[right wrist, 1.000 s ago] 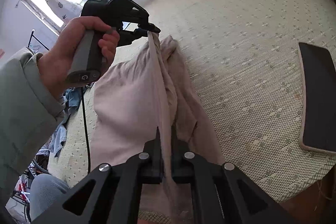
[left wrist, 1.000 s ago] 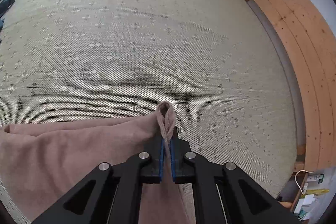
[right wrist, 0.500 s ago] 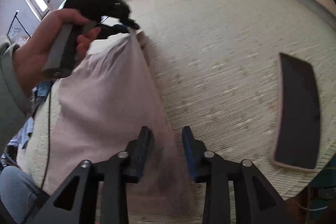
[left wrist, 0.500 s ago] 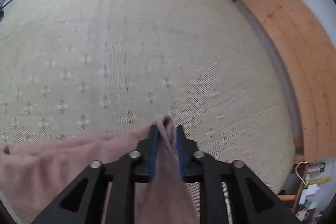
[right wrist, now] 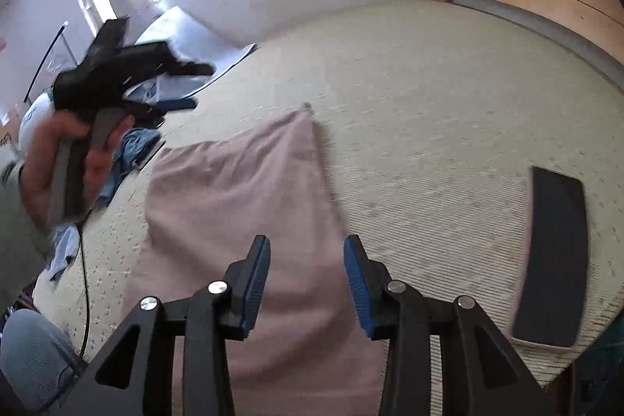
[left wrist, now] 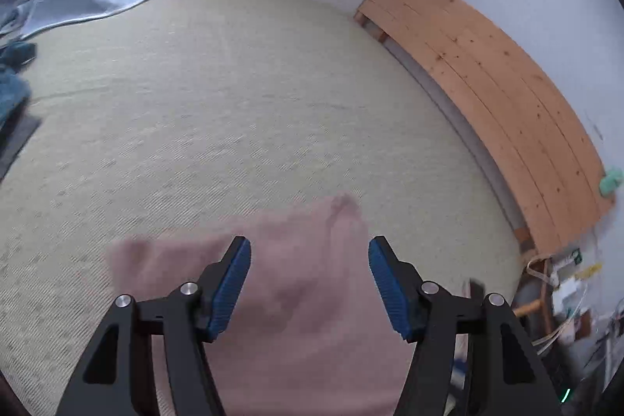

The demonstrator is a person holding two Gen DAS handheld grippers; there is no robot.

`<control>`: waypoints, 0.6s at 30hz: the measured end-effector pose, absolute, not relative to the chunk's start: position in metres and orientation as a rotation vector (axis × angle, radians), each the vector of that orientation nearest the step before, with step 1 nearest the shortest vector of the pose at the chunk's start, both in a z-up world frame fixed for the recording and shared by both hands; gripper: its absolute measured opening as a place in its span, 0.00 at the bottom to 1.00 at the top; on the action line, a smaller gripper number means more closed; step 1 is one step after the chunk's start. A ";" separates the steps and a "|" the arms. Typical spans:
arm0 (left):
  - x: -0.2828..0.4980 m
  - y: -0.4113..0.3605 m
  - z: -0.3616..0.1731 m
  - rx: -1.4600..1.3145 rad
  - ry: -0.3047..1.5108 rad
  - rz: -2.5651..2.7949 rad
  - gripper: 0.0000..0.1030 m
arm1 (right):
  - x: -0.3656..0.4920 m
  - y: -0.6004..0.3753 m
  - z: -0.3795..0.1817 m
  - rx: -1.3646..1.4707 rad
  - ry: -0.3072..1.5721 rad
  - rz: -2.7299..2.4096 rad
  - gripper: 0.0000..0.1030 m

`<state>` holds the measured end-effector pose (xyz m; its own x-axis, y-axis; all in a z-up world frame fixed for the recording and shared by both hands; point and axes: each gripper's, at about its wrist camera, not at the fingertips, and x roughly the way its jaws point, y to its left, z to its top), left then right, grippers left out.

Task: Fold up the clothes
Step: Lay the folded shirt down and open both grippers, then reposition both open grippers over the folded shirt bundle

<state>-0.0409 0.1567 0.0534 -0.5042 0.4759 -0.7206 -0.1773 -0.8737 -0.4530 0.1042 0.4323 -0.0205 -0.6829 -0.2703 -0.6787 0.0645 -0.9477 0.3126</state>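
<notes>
Pink garment [right wrist: 241, 205] flat on the mat [right wrist: 429, 112], below both grippers' opening, empty jaws: left gripper [left wrist: 310, 279], right gripper [right wrist: 307, 279].

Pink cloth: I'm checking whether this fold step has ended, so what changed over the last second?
Both grippers let go. The left gripper and right gripper were shut on edges of the pink cloth and held it up; now their fingers are opening with nothing pinched, and the cloth lies flat on the mat. The left one has pulled up and away. The phone stayed put.
</notes>
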 end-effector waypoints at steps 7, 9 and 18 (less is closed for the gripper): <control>-0.013 0.133 0.015 -1.314 -0.458 2.376 0.65 | 0.069 0.388 -0.037 1.223 -0.261 -2.655 0.52; -0.004 0.132 0.012 -1.285 -0.414 2.386 0.65 | 0.057 0.376 -0.048 1.268 -0.192 -2.644 0.54; -0.013 0.136 -0.008 -1.321 -0.299 2.370 0.65 | 0.042 0.357 -0.069 1.459 0.107 -2.676 0.69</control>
<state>-0.0132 0.1356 -0.0083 -0.4674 0.4490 -0.7615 -0.2457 -0.8934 -0.3761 0.0416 0.3569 -0.0690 -0.5390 -0.0470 -0.8410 0.1143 -0.9933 -0.0178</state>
